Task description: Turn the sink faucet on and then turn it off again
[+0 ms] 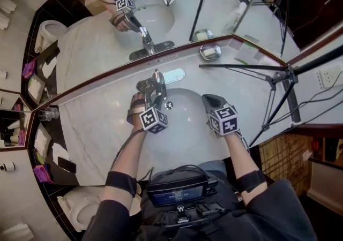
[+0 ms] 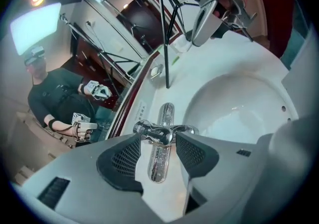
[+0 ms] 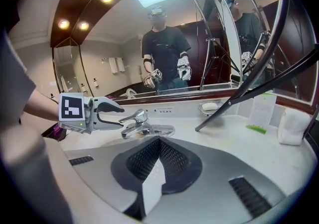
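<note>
Left tool [image 2: 158, 141]: jaws spread wide, pinching nothing. Faucet [image 2: 167, 129] dead ahead on worktop [image 1: 102, 122], at back of basin [image 2: 239, 93]. Lever [image 2: 147, 129] just past tips, in line with gap, untouched. Faucet long axis crosses gap: lever end left in left gripper view, spout right, toward basin. Left tool nearer. Right tool [image 3: 159, 143]: pressed together, empty, by basin's right rim.

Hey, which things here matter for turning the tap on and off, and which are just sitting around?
For the job:
faucet
sink
left gripper, open at the handle

Lying about:
soap dish
glass
tripod
right gripper, shut, idle
</note>
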Demonstrator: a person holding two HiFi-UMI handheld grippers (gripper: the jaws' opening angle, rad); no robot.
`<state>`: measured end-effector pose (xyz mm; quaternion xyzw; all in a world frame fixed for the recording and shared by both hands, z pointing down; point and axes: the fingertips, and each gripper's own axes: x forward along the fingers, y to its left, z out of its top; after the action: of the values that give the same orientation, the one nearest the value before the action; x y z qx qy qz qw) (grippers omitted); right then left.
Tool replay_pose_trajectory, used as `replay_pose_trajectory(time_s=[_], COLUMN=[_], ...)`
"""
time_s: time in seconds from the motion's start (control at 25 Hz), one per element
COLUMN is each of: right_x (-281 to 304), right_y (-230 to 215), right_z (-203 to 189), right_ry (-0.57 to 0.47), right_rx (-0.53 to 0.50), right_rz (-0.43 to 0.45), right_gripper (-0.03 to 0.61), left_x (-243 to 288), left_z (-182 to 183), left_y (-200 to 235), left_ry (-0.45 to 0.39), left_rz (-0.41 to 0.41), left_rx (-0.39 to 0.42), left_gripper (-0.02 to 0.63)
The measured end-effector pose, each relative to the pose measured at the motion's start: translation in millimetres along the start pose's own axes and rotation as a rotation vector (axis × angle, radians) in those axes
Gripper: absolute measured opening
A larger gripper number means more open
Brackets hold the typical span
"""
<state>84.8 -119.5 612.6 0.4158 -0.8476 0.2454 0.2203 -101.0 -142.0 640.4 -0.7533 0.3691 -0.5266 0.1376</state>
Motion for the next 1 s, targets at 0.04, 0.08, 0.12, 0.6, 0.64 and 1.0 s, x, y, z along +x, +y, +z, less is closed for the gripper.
replay_pose_trajectory(time_s=[0.04, 0.08, 0.12, 0.6, 0.64, 1.0], right_x=[1, 2, 3, 14, 15, 18], right_y=[-1, -2, -3, -9, -8, -6], right_z=[0, 0, 0, 6, 6, 2], right_ry=[0.001, 0.002, 0.003, 0.006, 0.007, 0.013], right_rx=[0.0, 0.001, 0.002, 0.006, 0.006, 0.009], right_rz=[-0.001, -0.002, -0.004, 0.006, 0.008, 0.017], right_gripper=[0.018, 0.018, 0.018, 0.018, 0.018, 0.018], left_x=[5, 8, 10, 28, 28, 31], left_z=[-1, -1, 0, 6, 6, 7], left_y=[0, 0, 1, 1, 1, 2], left_ry=[0.001, 0.003, 0.004, -0.015, -0.016, -0.025], left_rz=[-0.006, -0.011, -0.015, -0.066, -0.068, -0.103], left_rx=[0.009, 0.013, 0.014, 0.009, 0.0, -0.026], left_gripper=[0.218, 0.218, 0.218, 0.15, 0.146, 0.144])
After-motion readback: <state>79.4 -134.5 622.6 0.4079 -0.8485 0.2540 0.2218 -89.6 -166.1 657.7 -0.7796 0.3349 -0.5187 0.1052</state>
